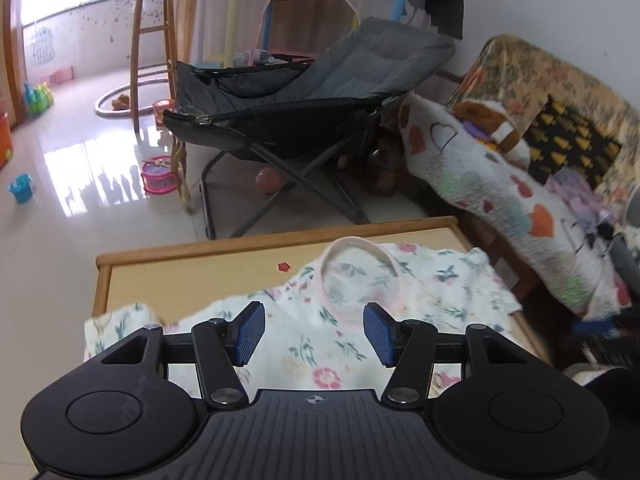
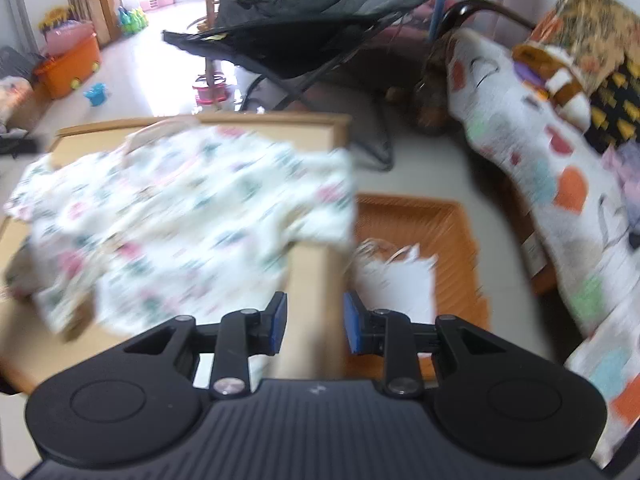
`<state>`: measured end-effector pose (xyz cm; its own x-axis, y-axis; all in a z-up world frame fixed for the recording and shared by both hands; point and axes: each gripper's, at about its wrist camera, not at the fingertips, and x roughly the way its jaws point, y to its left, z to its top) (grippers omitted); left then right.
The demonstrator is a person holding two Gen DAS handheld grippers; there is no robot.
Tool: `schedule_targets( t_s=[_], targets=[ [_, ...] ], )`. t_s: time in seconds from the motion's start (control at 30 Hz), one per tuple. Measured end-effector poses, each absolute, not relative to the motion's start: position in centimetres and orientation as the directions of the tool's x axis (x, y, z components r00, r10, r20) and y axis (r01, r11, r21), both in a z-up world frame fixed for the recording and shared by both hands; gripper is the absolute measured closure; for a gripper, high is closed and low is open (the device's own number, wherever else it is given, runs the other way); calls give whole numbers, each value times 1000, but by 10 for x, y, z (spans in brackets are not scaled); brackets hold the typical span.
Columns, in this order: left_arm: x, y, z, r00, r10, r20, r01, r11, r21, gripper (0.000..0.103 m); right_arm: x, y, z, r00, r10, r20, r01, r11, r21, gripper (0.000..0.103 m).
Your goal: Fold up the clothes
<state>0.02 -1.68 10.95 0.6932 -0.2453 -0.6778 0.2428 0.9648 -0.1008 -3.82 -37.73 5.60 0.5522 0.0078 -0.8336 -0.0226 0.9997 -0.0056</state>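
Left black two-finger gripper [image 1: 313, 332]: blue ribbed pads [image 1: 249, 333] spread wide, nothing between them, level, facing forward. Right black two-finger gripper [image 2: 315, 323]: blue pads [image 2: 353, 329] parted, narrower gap, nothing clasped.

Daylight glares off the glossy tiled floor [image 1: 80, 168]. A grey folding chair [image 1: 304, 92] stands beside a tall wooden stool [image 1: 154, 40]; a quilt-draped sofa [image 1: 500, 184] lines the right wall. An orange, possibly woven, basket [image 2: 424, 220] sits below.
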Motion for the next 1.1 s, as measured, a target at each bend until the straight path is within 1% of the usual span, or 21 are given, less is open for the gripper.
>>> schedule_targets(
  t_s=[0.1,0.23,0.3,0.37,0.47,0.67,0.73,0.77,0.83,0.93,1.1],
  targets=[
    [22,-28,106,681,-229,-695,254,965,-70,49,-61,-360,49,544,46,-838,-19,999,43,73],
    [45,-38,100,673,-228,-704,276,960,-47,51,-72,-346,44,542,62,-838,-12,998,66,73],
    [55,-42,94,666,-220,-712,286,958,-28,59,-72,-344,45,548,63,-834,-10,998,69,73],
    [67,-47,87,659,-203,-724,293,956,-1,61,-72,-341,45,551,62,-832,-9,998,68,73],
    [83,-53,78,648,-190,-738,311,950,29,70,-72,-338,40,535,64,-842,-9,997,70,73],
    [106,-63,62,618,-199,-760,344,939,34,72,-68,-339,35,515,91,-852,4,994,109,73],
    [111,-68,54,605,-196,-772,361,931,47,79,-67,-342,33,504,91,-859,24,993,120,73],
    [113,-70,50,599,-189,-778,365,929,55,80,-66,-344,32,497,92,-863,34,992,125,73],
    [117,-72,42,591,-165,-790,355,932,71,90,-65,-347,30,488,93,-868,53,989,136,73],
    [121,-73,35,583,-157,-797,357,931,78,97,-65,-349,27,478,95,-873,67,987,144,73],
    [126,-69,39,612,-124,-781,333,936,113,99,-64,-347,25,467,96,-879,69,987,145,73]
  ],
)
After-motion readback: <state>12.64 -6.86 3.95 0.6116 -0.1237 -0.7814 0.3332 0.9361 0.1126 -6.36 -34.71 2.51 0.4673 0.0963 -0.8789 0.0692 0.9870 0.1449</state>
